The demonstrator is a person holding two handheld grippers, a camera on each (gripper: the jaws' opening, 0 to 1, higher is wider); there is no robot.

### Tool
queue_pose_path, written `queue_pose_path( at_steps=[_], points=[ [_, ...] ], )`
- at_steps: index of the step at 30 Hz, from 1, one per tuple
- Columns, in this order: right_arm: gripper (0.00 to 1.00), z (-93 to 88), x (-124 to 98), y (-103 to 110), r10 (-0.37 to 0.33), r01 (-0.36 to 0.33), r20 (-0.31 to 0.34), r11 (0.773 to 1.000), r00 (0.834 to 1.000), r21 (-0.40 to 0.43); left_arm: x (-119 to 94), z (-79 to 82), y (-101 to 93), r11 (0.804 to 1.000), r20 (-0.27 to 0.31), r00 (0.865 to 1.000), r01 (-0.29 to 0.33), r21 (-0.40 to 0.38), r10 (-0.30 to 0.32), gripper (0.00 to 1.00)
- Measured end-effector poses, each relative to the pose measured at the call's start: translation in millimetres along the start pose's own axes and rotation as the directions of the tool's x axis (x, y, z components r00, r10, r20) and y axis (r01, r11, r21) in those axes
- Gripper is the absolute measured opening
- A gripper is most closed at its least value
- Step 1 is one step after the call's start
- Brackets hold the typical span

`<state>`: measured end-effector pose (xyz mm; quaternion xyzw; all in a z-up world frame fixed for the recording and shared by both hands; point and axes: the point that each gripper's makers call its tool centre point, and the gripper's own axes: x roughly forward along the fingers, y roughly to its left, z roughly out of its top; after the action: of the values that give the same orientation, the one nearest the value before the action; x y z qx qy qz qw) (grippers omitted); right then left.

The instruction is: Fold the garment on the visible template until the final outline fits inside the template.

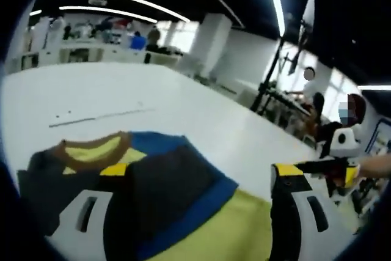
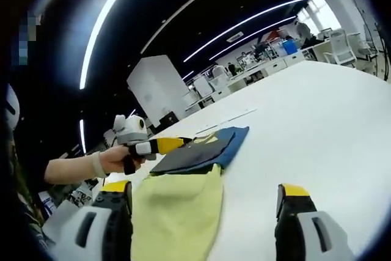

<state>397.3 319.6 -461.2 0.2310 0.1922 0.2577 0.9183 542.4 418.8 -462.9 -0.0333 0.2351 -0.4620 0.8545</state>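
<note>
A T-shirt (image 1: 165, 194) lies flat on the white table (image 1: 122, 90). It has a brown collar (image 1: 91, 150), a dark grey panel, a blue band (image 1: 201, 209) and a yellow part (image 1: 226, 230). My left gripper (image 1: 198, 172) hovers open over the dark panel, its jaws wide apart and holding nothing. My right gripper (image 2: 204, 187) is also open, above the yellow fabric (image 2: 177, 212). In the right gripper view the left gripper (image 2: 149, 146), held by a hand (image 2: 113, 160), sits at the shirt's far end. A thin line (image 1: 101, 116) marks the table beyond the collar.
The table stretches wide and bare beyond the shirt (image 2: 317, 114). A black stand (image 1: 272, 84) rises off the table's far side. Desks and shelves (image 1: 91, 47) line the back of the room. The right gripper (image 1: 345, 145) shows at the right of the left gripper view.
</note>
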Motion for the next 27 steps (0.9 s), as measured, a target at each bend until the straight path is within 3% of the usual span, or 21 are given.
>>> queue_pose_path(
  at_steps=[10,22,27],
  points=[
    [1.0,-0.3,10.6,10.8,0.018,-0.02,-0.035,0.998,0.999,-0.054,-40.5,-6.4,10.8,0.996,-0.041,0.999,-0.018,0.09,0.022,0.91],
    [0.99,-6.5,19.4,21.9,0.027,-0.042,-0.111,0.991,0.993,-0.128,-98.9,-28.3,28.3,0.992,-0.029,0.995,-0.096,0.083,0.099,0.89],
    [0.98,-7.2,22.1,28.9,0.039,-0.059,-0.131,0.987,0.991,-0.151,-124.8,-41.6,38.1,0.99,-0.019,0.99,-0.136,0.038,0.137,0.88]
  ],
)
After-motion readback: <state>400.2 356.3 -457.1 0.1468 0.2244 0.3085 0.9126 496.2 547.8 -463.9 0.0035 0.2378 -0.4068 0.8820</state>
